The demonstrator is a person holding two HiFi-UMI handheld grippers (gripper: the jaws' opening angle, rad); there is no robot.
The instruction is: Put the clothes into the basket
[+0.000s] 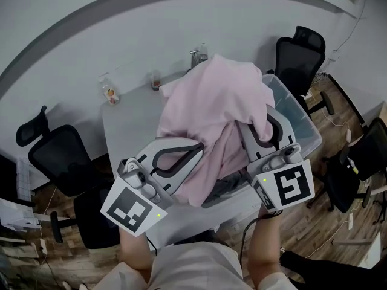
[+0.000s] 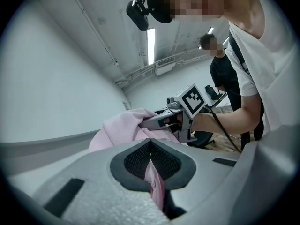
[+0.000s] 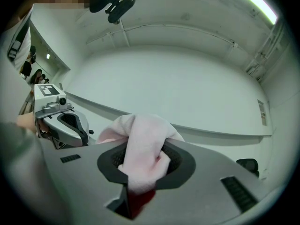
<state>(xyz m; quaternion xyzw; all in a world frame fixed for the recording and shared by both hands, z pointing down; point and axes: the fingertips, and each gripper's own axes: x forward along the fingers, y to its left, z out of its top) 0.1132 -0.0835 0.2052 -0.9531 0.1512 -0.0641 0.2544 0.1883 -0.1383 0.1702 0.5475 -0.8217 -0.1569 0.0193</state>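
Pink garment, clamped in left gripper jaws, right gripper jaws

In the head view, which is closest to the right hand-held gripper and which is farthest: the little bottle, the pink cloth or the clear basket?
1. The pink cloth: pinched in the right hand-held gripper.
2. The clear basket: just beside it, on the right.
3. The little bottle: far off at the table's back left corner.
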